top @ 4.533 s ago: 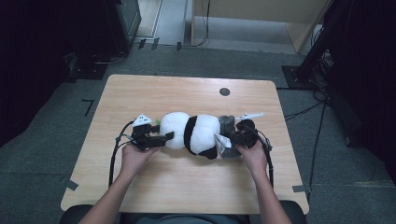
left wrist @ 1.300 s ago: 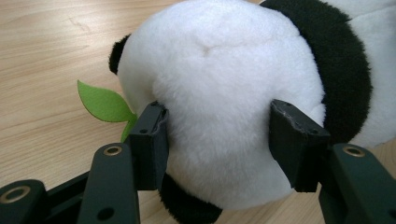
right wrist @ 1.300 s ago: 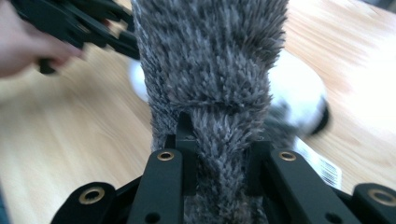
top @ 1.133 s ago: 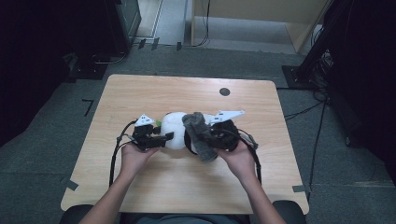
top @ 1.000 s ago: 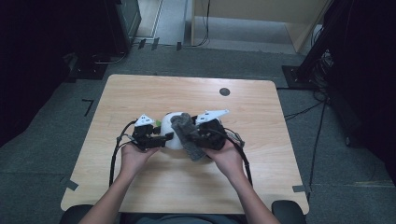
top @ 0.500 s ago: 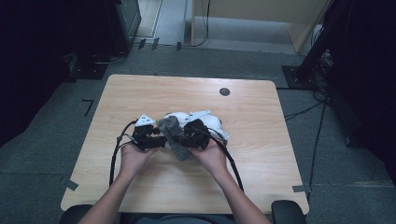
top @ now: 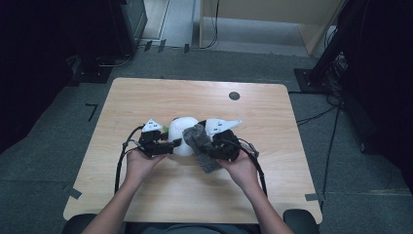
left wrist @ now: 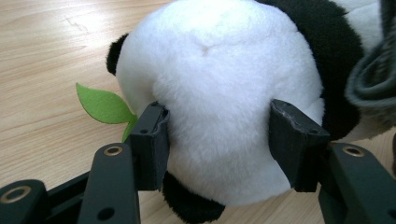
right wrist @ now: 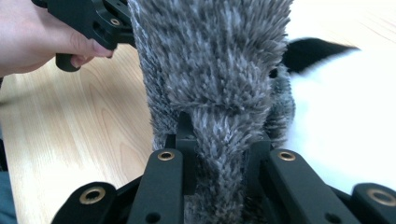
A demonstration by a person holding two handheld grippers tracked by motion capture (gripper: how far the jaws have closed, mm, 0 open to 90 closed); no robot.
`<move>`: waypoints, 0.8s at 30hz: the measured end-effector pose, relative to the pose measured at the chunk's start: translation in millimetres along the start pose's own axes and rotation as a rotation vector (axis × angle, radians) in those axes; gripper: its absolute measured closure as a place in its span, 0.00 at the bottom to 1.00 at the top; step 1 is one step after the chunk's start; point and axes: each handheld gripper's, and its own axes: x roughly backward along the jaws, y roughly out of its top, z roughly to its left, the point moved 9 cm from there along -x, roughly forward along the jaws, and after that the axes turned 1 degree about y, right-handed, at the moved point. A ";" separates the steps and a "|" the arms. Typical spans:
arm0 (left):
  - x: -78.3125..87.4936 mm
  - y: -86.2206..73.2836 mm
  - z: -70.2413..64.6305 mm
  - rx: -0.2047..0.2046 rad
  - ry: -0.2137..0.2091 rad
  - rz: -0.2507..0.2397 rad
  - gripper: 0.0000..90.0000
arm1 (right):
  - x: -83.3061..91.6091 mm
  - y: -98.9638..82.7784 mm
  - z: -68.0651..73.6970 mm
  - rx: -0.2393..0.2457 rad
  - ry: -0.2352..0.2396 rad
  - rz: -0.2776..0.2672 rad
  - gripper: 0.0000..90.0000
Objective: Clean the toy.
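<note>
A black-and-white panda plush lies on the wooden table. My left gripper is shut on its white head, one pad pressing each side. A green felt leaf sticks out beside the head. My right gripper is shut on a grey fuzzy cloth, which drapes over the panda's body from the right. In the right gripper view the cloth rises from between the jaws of the right gripper and hides most of the panda.
A dark round hole sits near the table's far edge. Black cables trail from both grippers across the table. The hand on the left gripper is close to the grey cloth. Dark equipment stands around the table.
The right gripper carried the grey cloth leftward over the panda's body toward the head, then came back slightly to the right. The left gripper kept still on the head.
</note>
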 end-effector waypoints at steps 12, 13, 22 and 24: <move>-0.6 0.2 -0.9 0.000 -0.006 -0.004 0.47 | 33.6 -24.5 -30.1 -0.057 -0.030 -0.027 0.84; -0.7 0.2 -1.1 0.001 -0.006 -0.004 0.47 | 35.1 -26.2 -32.5 -0.064 -0.032 -0.030 0.84; -1.7 0.5 -1.7 -0.008 -0.007 -0.009 0.48 | 40.9 -35.4 -54.8 -0.107 -0.107 -0.031 0.84; -1.6 0.5 -1.6 -0.007 -0.008 -0.008 0.48 | 41.5 -37.7 -58.6 -0.120 -0.109 -0.036 0.84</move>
